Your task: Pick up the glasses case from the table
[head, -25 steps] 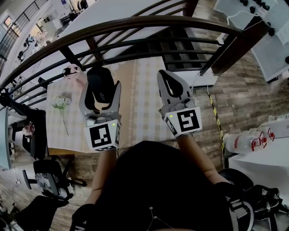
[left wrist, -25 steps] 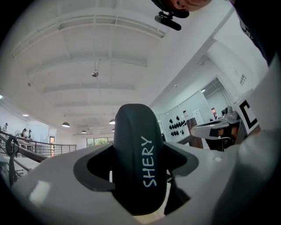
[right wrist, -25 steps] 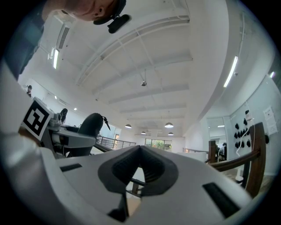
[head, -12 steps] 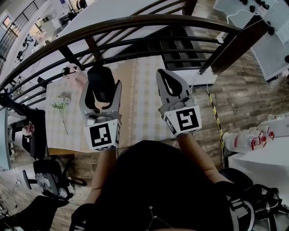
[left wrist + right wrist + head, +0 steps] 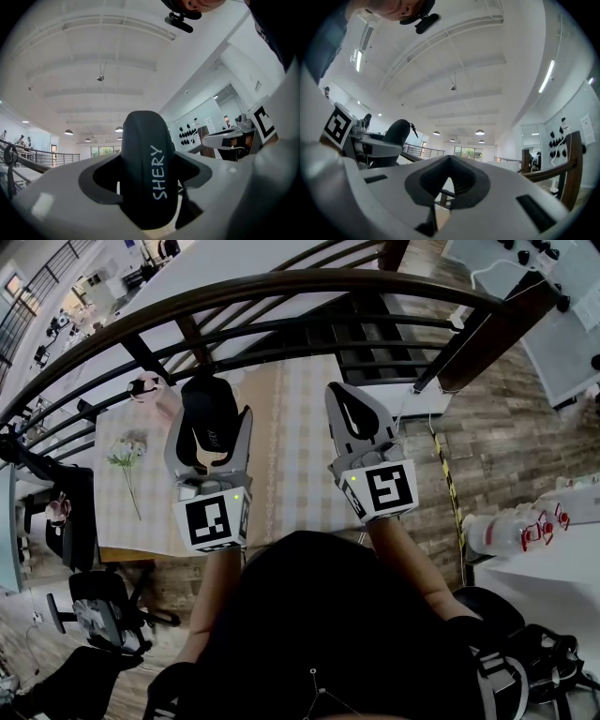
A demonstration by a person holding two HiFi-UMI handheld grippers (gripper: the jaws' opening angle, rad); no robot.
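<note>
The dark glasses case, oval and marked SHERY, stands upright between the jaws of my left gripper, lifted above the checked table. In the left gripper view the glasses case fills the gap, with my left gripper shut on it and tilted up towards the ceiling. My right gripper hangs to the right at about the same height; its jaws meet with nothing between them. In the right gripper view my right gripper is shut and empty, and the glasses case shows off to the left.
A curved dark wooden railing arches over the far side of the table. A flower sprig and a small pink figure lie at the table's left. Office chairs stand lower left; bottles sit on a white surface at right.
</note>
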